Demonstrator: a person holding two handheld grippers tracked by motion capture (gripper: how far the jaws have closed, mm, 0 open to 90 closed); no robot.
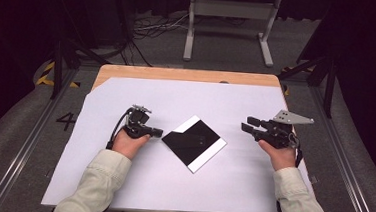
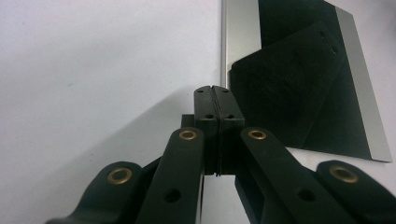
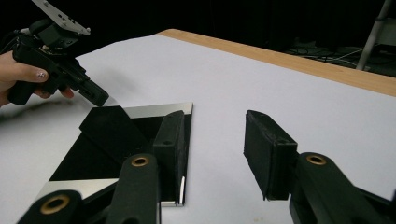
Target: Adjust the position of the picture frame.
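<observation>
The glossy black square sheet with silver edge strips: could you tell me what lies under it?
The glossy black square sheet lies flat on white paper covering the wooden table; anything directly beneath stays hidden.

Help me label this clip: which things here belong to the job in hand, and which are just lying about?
In the job:
black square sheet with silver edge strips
left gripper, shut, tips by the sheet's corner
right gripper, open, off to the sheet's side

Lying about:
white table cover
grey stand on the floor
floor cables

Bright table, dark surroundings, soft shadows, slight blur
</observation>
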